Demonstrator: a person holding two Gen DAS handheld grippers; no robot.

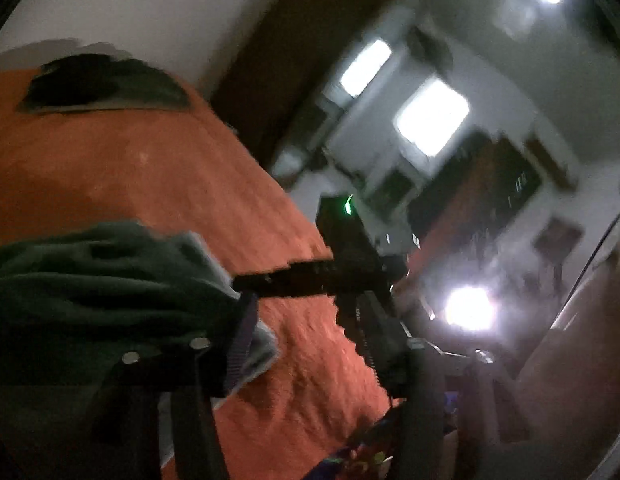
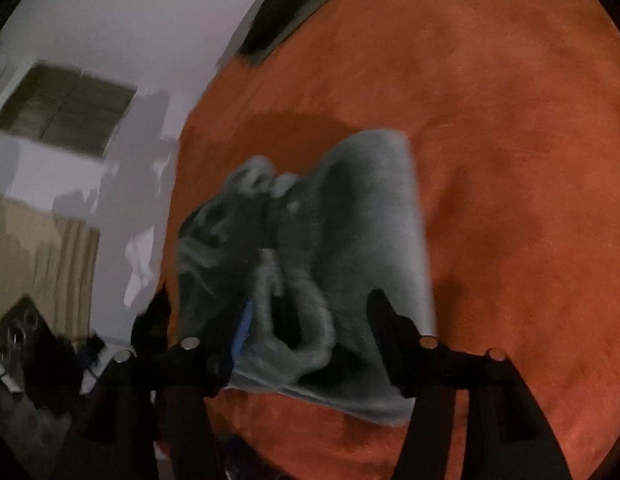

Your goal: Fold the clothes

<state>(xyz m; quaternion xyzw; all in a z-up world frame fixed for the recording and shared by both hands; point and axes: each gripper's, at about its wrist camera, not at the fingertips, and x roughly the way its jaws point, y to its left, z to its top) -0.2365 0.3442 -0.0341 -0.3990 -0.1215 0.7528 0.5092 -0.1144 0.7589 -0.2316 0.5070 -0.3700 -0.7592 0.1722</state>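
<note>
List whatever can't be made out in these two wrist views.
- Grey garment, right wrist view: motion blur hides what type it is; its near edge sits behind the gripper fingers.
- Same garment, left wrist view: cut off by the left edge.
- Dark cloth at the far end of the orange cover: too dim and small to identify.
- Room beyond, left wrist view: smeared by blur and lamp glare.
</note>
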